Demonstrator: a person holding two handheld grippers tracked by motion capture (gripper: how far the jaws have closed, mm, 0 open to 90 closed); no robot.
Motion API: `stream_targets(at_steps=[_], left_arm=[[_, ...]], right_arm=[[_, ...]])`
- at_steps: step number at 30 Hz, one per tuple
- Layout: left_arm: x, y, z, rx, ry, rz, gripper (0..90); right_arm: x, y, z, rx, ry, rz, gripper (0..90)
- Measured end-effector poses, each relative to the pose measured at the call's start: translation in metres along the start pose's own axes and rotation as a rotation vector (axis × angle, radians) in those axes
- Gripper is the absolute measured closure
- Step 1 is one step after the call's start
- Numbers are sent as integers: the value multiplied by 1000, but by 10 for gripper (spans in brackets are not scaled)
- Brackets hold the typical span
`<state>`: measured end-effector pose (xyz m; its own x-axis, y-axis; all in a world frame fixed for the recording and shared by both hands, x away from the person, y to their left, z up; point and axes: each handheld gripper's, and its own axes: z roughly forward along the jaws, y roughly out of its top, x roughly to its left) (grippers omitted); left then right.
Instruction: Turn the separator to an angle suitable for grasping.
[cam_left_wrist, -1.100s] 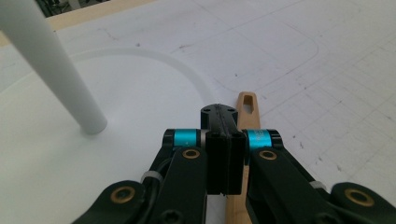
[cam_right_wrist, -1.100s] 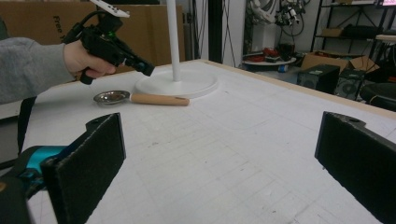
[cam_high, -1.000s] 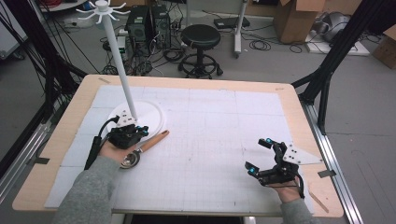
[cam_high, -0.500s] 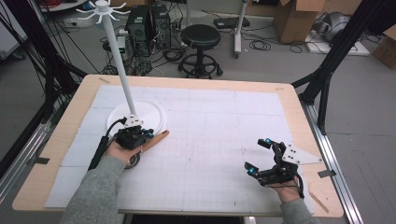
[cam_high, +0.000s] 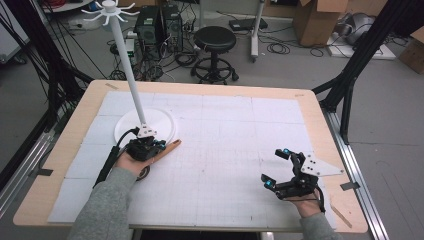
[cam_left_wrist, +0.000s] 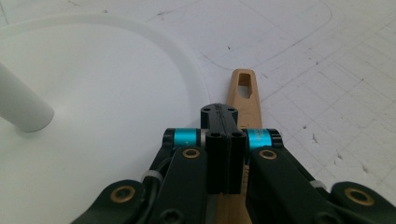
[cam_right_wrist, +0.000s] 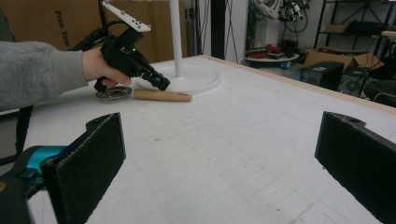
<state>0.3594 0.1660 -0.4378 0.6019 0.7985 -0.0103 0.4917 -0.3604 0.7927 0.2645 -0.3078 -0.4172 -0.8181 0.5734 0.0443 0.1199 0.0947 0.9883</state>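
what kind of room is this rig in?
Most likely a lab or workshop: computer towers and loose cables on the bare floor, cardboard boxes, a stool, and a black frame around the table.

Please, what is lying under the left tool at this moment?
Under the left tool lies a wooden handle on the white mat, beside the stand's round base. The shut jaws cover its middle; whether they touch it cannot be told.
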Motion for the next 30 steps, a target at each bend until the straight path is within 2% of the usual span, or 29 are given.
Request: stream_targets(at_steps=[5, 22, 23, 30], left_arm=[[-1, -1, 0, 10, 14, 27, 897], [0, 0, -1, 16, -7, 6, 897], [0, -1, 0, 11, -7, -5, 897], [-1, -1, 3, 15, -10, -8, 897]], right_arm=[[0, 0, 0, 2, -3, -4, 8], [0, -1, 1, 9, 2, 3, 8], [0, -1, 1, 8, 2, 2, 8], [0, -1, 3, 11, 19, 4, 8]])
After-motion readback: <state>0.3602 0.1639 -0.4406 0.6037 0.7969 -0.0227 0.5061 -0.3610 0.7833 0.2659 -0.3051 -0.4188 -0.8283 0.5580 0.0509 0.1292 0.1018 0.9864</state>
